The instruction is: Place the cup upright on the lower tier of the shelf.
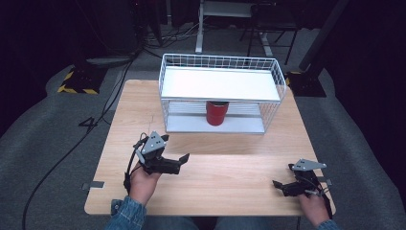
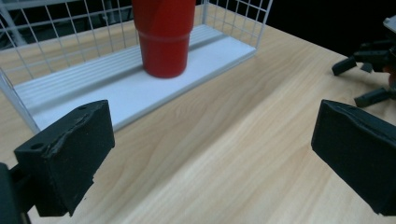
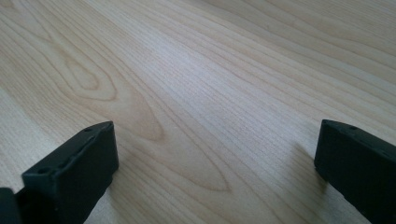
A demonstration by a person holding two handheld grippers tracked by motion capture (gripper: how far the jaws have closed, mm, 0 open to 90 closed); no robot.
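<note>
A red cup stands upright on the lower shelf of a white wire rack at the back of the wooden table. My left gripper is held above the table's front left, open and empty, pointing right toward the rack's front. My right gripper rests low at the front right corner, open, with bare wood between its jaws. The right gripper also appears at the far right of the left gripper view.
The rack has a flat white top shelf and a white base, open toward the front. Dark floor, cables and a striped base lie beyond the table. The table's front edge is just behind both hands.
</note>
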